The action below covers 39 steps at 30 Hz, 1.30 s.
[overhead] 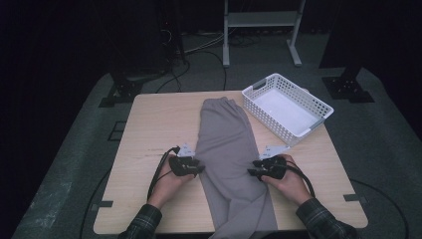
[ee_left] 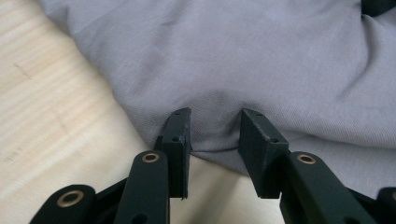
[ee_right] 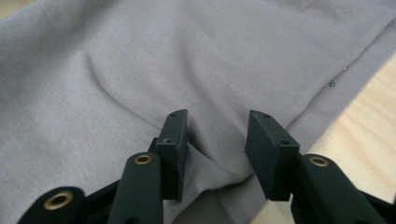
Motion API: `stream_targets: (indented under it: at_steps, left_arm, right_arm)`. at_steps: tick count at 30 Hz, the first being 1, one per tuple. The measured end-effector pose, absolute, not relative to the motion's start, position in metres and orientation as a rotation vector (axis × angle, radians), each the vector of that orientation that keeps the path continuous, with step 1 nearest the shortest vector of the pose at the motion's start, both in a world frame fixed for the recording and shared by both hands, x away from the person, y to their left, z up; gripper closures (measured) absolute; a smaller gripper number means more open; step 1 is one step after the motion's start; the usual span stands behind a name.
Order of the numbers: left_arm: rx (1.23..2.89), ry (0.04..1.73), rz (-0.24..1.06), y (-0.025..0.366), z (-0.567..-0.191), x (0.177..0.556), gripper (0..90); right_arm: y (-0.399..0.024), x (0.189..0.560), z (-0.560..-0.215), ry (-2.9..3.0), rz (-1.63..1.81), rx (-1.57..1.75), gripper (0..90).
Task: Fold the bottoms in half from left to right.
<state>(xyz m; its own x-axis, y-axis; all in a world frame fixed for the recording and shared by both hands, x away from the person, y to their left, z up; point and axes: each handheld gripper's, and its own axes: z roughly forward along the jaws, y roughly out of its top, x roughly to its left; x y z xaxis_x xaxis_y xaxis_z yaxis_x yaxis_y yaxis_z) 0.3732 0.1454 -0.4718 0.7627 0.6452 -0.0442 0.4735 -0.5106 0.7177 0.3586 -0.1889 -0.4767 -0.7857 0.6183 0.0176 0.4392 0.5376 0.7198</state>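
lying lengthwise on table (overhead: 149, 124), grey trousers (overhead: 226, 144), folded narrow

The worktop (overhead: 149, 119) lies bare across the left third of the high view, from its far edge down to the left gripper (overhead: 199, 168), giving open passage there. The grey trousers (overhead: 226, 144) run down the middle as a low, soft strip. At upper right the white basket (overhead: 286, 107) stands as the one raised obstacle, its near corner close to the right gripper (overhead: 253, 172). Bare wood lies open at lower right.
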Motion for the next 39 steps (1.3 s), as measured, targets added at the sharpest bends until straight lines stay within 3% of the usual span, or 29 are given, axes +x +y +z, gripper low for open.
stream_targets:
  at_steps: [14,17,25,31,36,37,39]
  left_arm:
    - [2.167,0.941,0.370,0.152,-0.472,0.421,63.8]
    - [2.142,0.959,0.330,0.153,-0.473,0.420,62.1]
    - [2.140,0.864,0.301,0.153,-0.458,0.383,58.6]
    - [2.161,0.836,0.282,0.153,-0.459,0.353,56.2]
    - [2.180,0.801,0.266,0.151,-0.461,0.339,53.6]
    - [2.185,0.798,0.261,0.150,-0.462,0.338,53.3]
    - [2.187,0.795,0.259,0.149,-0.463,0.339,52.6]
  right_arm:
    - [-0.181,0.413,-0.480,2.480,1.114,0.920,57.1]
    - [-0.179,0.416,-0.478,2.476,1.094,0.949,55.4]
    - [-0.180,0.376,-0.452,2.494,1.200,0.944,52.6]
    - [-0.145,0.335,-0.442,2.584,1.271,0.806,54.2]
    - [-0.117,0.325,-0.448,2.638,1.261,0.747,55.9]
    - [-0.114,0.325,-0.451,2.651,1.253,0.743,58.0]
    - [-0.109,0.325,-0.455,2.668,1.223,0.742,72.7]
